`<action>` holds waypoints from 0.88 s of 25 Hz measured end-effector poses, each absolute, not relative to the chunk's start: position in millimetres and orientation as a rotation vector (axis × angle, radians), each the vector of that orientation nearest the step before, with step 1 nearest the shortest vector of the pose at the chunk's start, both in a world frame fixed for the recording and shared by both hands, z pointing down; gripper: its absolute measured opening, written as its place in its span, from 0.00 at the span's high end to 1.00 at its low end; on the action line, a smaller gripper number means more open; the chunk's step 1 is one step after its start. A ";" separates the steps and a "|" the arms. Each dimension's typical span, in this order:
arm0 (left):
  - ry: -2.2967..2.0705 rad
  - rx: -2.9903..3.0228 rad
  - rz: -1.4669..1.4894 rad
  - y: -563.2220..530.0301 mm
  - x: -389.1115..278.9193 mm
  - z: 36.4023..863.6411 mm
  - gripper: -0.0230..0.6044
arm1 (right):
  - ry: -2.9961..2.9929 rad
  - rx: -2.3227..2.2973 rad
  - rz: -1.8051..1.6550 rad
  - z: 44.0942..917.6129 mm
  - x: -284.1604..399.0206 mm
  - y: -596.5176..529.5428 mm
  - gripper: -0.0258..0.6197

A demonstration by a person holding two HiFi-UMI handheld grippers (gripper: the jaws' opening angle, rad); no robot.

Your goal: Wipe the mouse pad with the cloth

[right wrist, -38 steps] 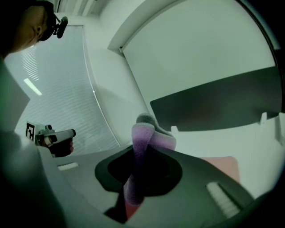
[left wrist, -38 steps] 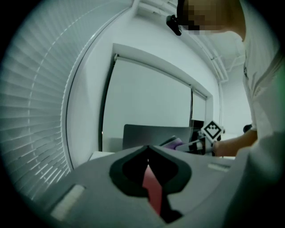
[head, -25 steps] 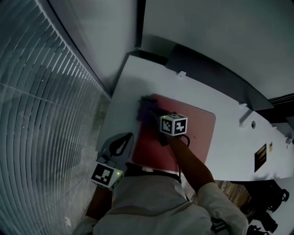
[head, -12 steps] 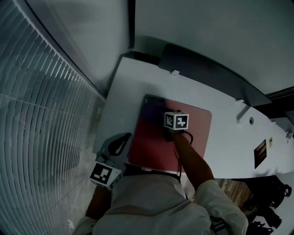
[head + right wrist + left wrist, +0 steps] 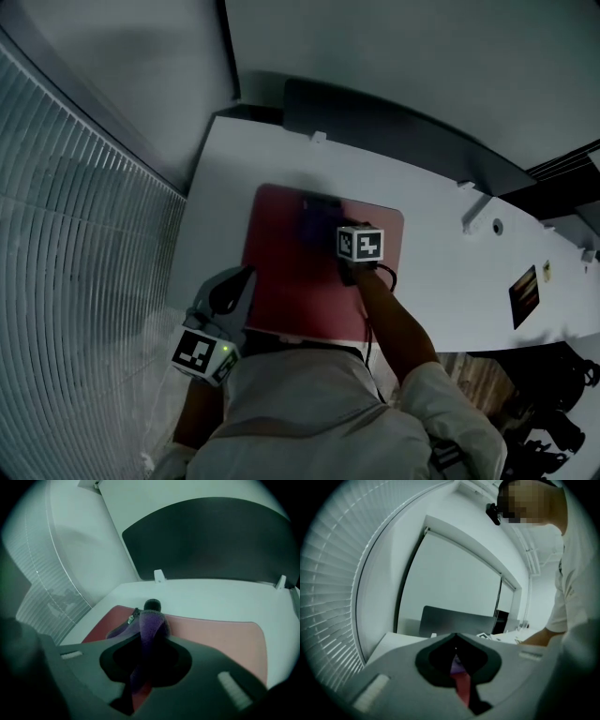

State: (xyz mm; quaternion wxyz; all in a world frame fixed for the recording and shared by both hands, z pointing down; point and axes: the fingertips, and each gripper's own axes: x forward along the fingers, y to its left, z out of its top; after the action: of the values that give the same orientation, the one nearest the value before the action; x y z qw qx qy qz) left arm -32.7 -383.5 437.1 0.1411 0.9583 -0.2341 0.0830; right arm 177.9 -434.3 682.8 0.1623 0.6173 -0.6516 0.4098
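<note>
head view: a white desk (image 5: 450, 253) carries a red mouse pad (image 5: 281, 281) near its left end. the right gripper (image 5: 328, 234), with its marker cube on top, is over the pad's far edge and rests on a purple cloth (image 5: 314, 214) that lies on the pad. the left gripper (image 5: 239, 281) hangs at the near left corner of the pad, off the desk edge and well apart from the cloth. window blinds (image 5: 75, 281) run down the left side, and a dark panel (image 5: 394, 122) stands along the back of the desk.

left gripper view: the left gripper's (image 5: 454, 637) jaws meet at the tips with nothing between them. a sliver of red pad and purple cloth shows through the gap below.

right gripper view: the right gripper's (image 5: 151, 641) jaws are clamped on a fold of the cloth (image 5: 151, 623), which is pressed to the mouse pad (image 5: 220, 634).
</note>
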 end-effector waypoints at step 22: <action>-0.595 2.852 0.281 -246.9 107.9 425.0 0.96 | -1.622 2.053 1.140 684.4 404.2 -257.1 0.89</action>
State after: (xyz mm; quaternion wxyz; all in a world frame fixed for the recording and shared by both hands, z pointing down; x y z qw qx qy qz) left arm 107.9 -246.9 425.0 0.1074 0.9688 -0.2020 0.0956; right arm 404.2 -257.1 684.4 0.1432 0.7119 -0.5626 0.3954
